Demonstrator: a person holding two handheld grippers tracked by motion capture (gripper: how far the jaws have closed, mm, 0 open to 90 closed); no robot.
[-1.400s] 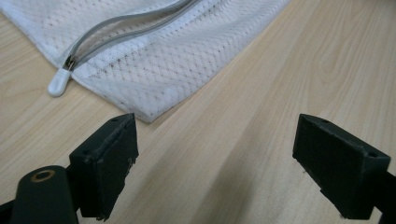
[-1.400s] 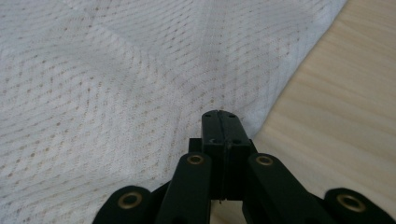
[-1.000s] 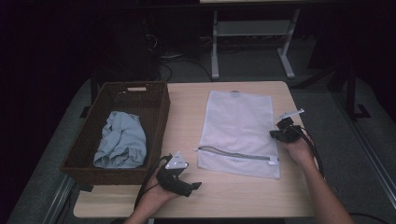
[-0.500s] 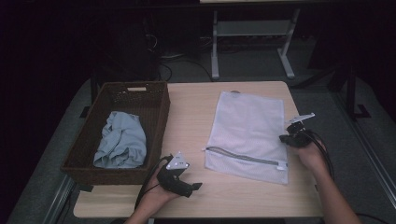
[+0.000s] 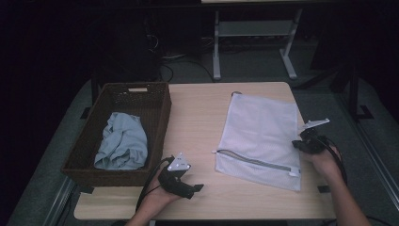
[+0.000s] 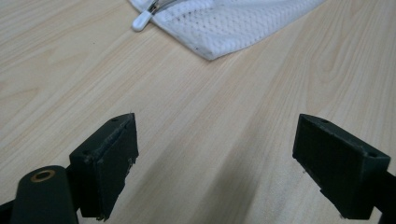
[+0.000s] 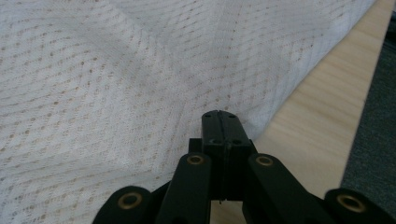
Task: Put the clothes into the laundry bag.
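High view, item: white mesh zip laundry bag, flat at table's centre right. Right gripper clamped on its right edge, dragging step; left gripper wide, empty. Next, judged: left gripper to zipper end.

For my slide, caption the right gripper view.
Shut black tongs pinching the edge of a white mesh zip bag on a light wooden table.
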